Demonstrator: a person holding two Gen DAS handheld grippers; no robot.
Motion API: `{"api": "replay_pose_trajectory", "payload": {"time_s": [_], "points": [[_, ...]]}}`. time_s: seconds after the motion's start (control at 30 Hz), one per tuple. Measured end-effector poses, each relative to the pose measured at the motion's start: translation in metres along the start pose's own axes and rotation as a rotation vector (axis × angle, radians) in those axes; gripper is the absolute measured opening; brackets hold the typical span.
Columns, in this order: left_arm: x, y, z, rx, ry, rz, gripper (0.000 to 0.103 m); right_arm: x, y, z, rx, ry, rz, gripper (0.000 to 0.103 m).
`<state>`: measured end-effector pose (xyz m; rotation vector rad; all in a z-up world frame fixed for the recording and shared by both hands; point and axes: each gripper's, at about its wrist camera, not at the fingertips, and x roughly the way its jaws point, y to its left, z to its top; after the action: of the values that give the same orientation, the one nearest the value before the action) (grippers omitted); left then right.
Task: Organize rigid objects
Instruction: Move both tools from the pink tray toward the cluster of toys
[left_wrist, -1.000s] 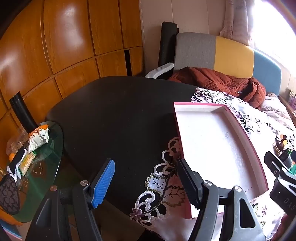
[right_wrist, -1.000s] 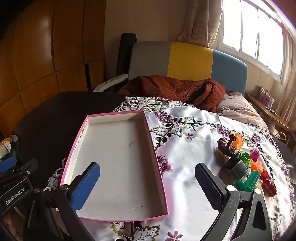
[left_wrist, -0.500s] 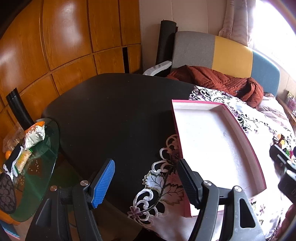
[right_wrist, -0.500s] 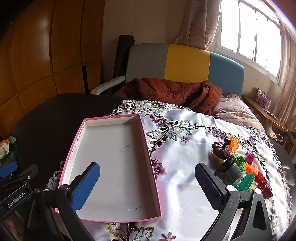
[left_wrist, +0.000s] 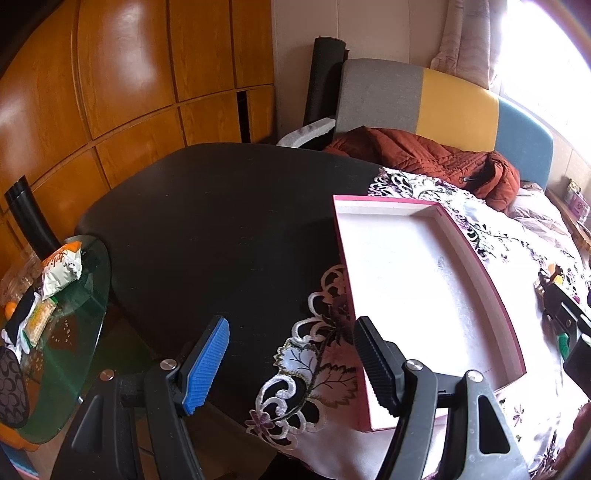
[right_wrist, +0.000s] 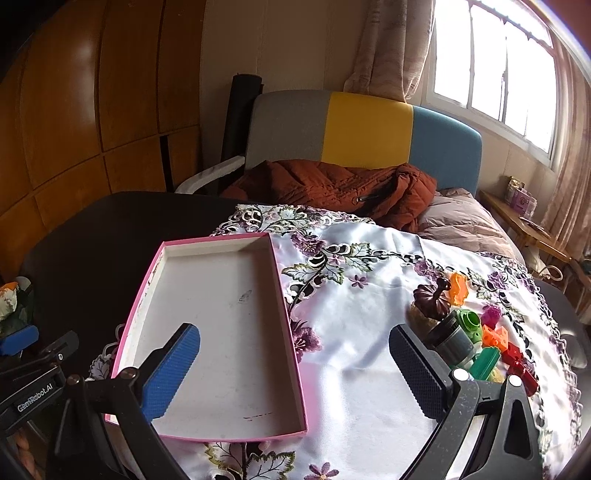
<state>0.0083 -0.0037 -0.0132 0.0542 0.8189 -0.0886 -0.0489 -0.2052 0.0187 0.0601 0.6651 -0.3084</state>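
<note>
An empty pink-rimmed white tray lies on the embroidered white cloth; in the left wrist view the tray sits right of centre. A cluster of small rigid toys rests at the right: a dark pumpkin, a grey-black cylinder, green, orange and red plastic pieces. My right gripper hovers open above the tray's right edge, nothing between its fingers. My left gripper is open over the cloth's left hem, at the tray's near left corner.
The black round table extends left of the cloth. A glass side table with snack packets stands at the far left. A rust-coloured jacket lies on a grey, yellow and blue sofa behind. Wooden panels line the left wall.
Both grippers have drawn back and risen slightly, so the tray and toys appear a little farther off. Both stay open and empty.
</note>
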Motion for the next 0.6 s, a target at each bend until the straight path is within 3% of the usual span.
{"api": "replay_pose_trajectory", "payload": {"time_s": [0.37,0.6], "points": [[-0.004,-0.014,0.001,0.05,-0.01,-0.037,0.071,0.003,-0.012,-0.004,0.022,0.015,-0.003,0.103],[-0.005,-0.029,0.004,0.087,0.003,-0.149,0.071,0.01,-0.03,-0.007,0.032,0.051,-0.02,0.103]]}}
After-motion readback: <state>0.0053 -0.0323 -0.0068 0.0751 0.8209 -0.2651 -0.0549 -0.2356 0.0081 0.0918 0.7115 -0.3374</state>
